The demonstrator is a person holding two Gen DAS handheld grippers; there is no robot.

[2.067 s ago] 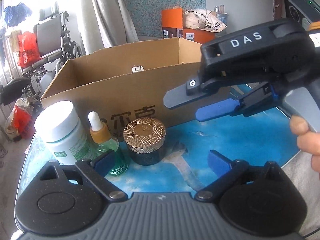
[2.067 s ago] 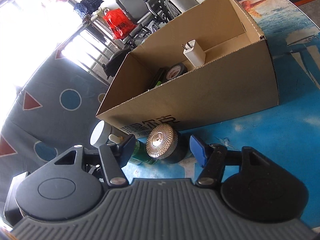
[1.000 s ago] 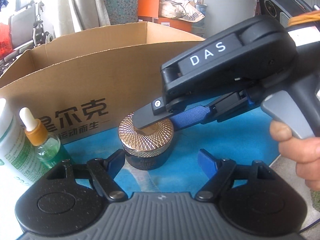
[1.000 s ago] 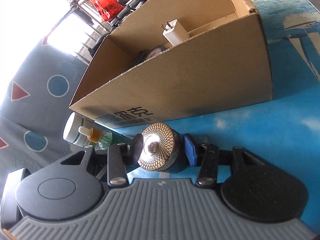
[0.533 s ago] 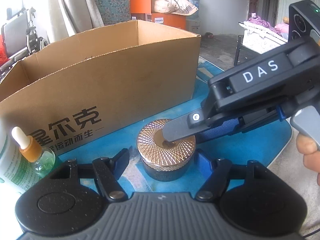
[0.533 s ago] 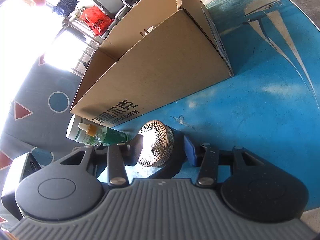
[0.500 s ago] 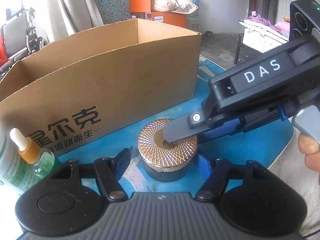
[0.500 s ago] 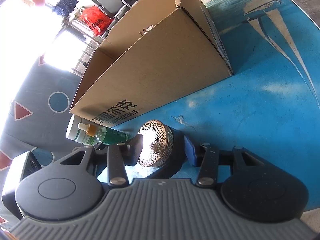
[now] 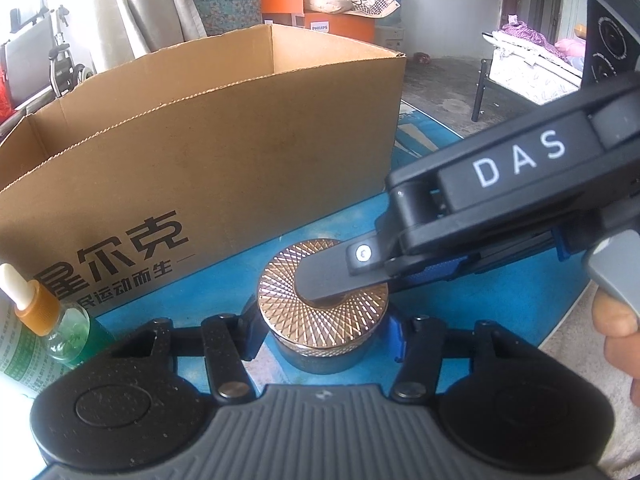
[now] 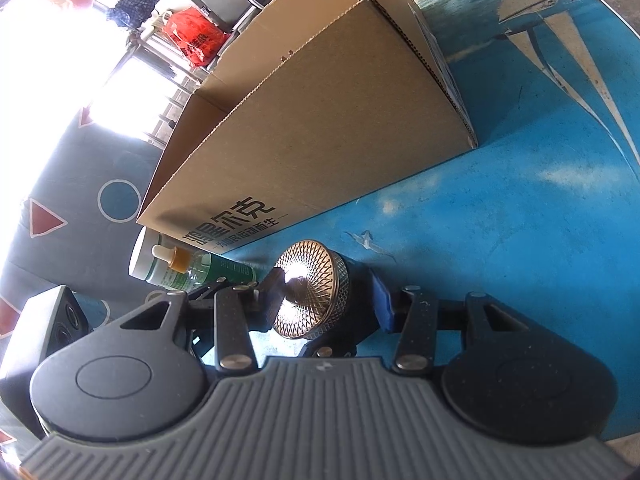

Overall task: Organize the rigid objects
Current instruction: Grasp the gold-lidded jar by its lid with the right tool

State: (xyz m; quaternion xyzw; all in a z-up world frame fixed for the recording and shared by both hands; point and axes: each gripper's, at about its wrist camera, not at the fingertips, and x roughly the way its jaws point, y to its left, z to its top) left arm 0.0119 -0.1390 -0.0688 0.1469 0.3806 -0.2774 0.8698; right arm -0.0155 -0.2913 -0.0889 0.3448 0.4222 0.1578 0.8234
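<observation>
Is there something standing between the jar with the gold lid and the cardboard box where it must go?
Only the box's own front wall. The jar, between both grippers' fingers on the table, must rise over that wall; the blue table strip between them is bare.

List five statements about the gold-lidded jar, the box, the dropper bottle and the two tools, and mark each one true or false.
1. The jar stands on the blue table, outside the cardboard box. True.
2. The dropper bottle has a blue collar. False: the collar is orange, under a white bulb.
3. The left tool has a finger on either side of the jar. True.
4. The right tool hangs over the open box. False: it is at the jar, with one of its fingers across the lid.
5. In the left wrist view the dropper bottle is to the right of the jar. False: it is to the left.
</observation>
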